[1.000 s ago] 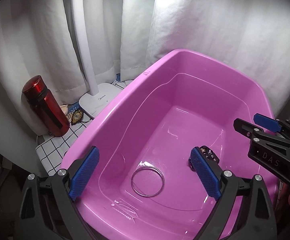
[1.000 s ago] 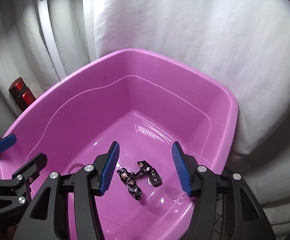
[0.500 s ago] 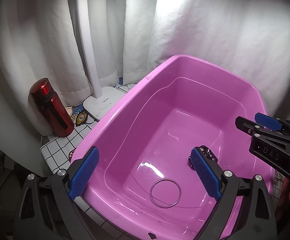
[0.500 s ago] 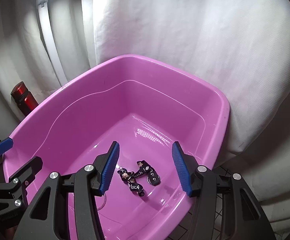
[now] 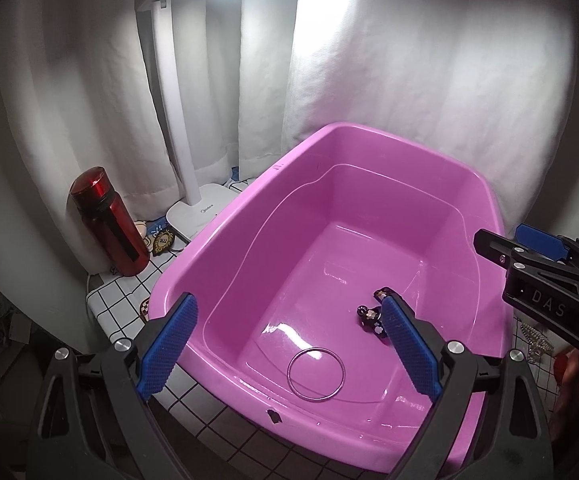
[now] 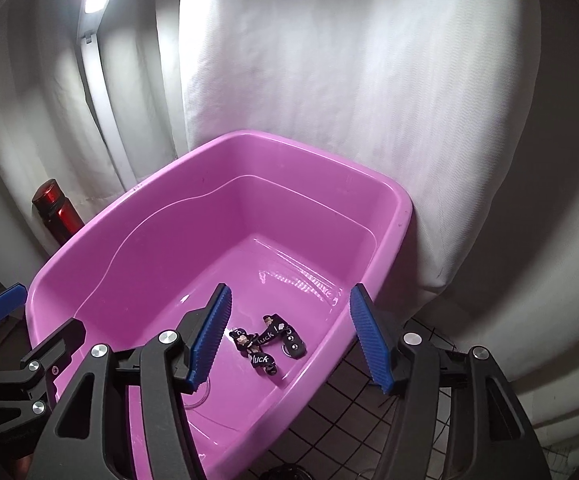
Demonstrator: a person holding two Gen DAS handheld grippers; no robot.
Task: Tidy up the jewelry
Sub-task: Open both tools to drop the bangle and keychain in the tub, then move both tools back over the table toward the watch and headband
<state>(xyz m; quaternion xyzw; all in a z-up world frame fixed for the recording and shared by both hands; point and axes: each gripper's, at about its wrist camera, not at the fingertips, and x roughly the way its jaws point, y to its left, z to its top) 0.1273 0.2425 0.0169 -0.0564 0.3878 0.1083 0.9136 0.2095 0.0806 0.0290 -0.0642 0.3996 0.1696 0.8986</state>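
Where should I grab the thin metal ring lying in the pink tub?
Take the metal ring across its wire rim, from straight above, one pad inside the loop and one outside. It lies flat on the pink tub floor, so nothing stands up to pinch from the side. Its far arc is likely easiest, away from the tub's near wall.

The plastic tub (image 5: 277, 184) is pink-purple, holding a black bracelet (image 6: 267, 342) lettered white and a silver bangle (image 5: 316, 374); beside the tub stand a glossy red bottle (image 5: 107, 222), a white lamp (image 5: 177, 120), white curtains (image 5: 429, 80) and a white black-gridded bench (image 5: 117, 300).
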